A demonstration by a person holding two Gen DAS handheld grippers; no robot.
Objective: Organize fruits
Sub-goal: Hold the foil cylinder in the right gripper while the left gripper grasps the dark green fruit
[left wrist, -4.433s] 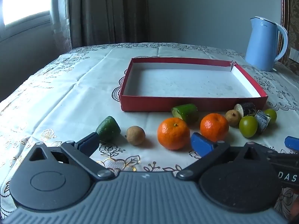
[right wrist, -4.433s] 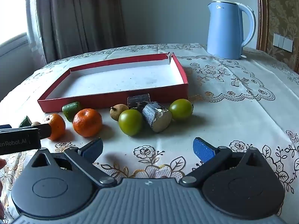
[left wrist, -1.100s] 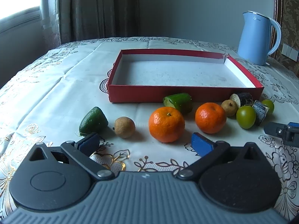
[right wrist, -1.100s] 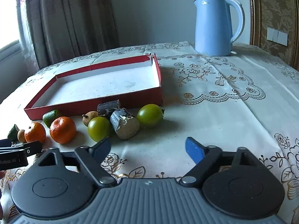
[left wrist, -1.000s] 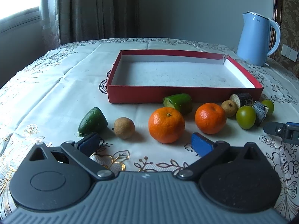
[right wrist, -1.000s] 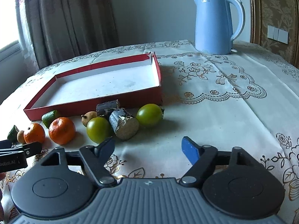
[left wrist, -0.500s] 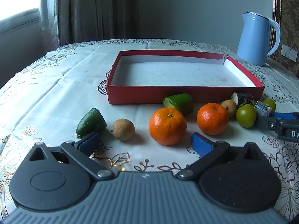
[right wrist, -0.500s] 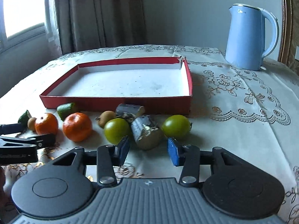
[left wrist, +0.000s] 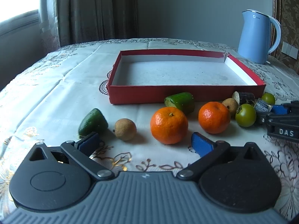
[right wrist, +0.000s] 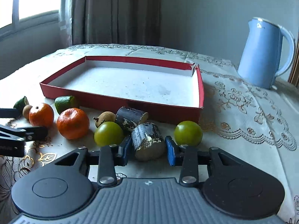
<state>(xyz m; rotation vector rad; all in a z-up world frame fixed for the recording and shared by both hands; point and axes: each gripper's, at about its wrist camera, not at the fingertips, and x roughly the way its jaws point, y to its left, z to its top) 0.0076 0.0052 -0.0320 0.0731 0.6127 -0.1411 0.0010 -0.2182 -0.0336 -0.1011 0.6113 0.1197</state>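
Straddling a dark stub (right wrist: 147, 141), the right gripper (right wrist: 147, 150) has narrowed to either side of it; whether the pads touch is unclear. The stub is a short cylinder, bark blackish and flaking, its cut end pale, lying before the red tray (right wrist: 164, 110) between two green fruits. The left gripper (left wrist: 144, 142) stands wide behind an orange (left wrist: 169, 125).
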